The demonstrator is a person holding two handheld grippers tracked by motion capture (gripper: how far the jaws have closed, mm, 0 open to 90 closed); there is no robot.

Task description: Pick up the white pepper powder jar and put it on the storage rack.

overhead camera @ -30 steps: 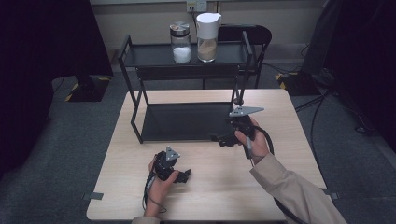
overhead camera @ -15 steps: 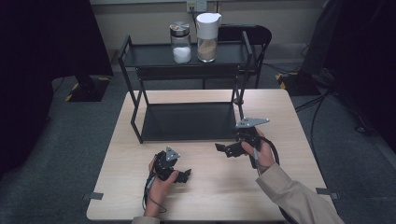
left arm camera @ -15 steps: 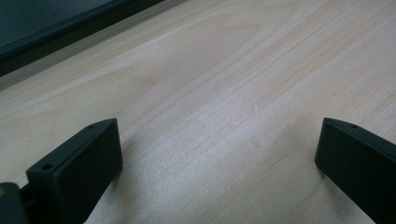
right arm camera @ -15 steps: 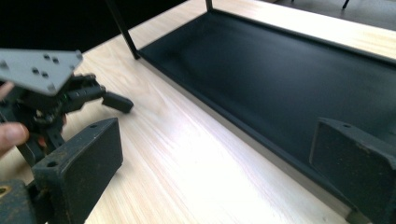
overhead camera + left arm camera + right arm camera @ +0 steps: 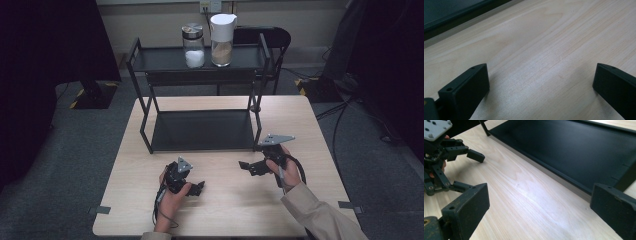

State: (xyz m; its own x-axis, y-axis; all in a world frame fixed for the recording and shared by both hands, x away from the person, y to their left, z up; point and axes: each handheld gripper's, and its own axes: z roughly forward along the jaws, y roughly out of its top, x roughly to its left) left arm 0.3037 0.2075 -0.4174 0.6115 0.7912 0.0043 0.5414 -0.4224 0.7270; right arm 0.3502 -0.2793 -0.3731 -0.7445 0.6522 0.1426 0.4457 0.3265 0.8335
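The black metal 2-tier rack (image 5: 202,131) stands at the far half of the pale wooden table (image 5: 225,205), both grippers just in front of its lower shelf. The left gripper (image 5: 196,187) and right gripper (image 5: 245,166) have jaws spread wide, holding nothing. On the top shelf stand 2 jars: a glass jar of white powder (image 5: 192,46) beside a white-lidded jar of brown grains (image 5: 222,34).

Both tools (image 5: 197,188) (image 5: 248,166) sit before the rack (image 5: 202,131); two jars (image 5: 193,46) (image 5: 222,34) stand on its top shelf.
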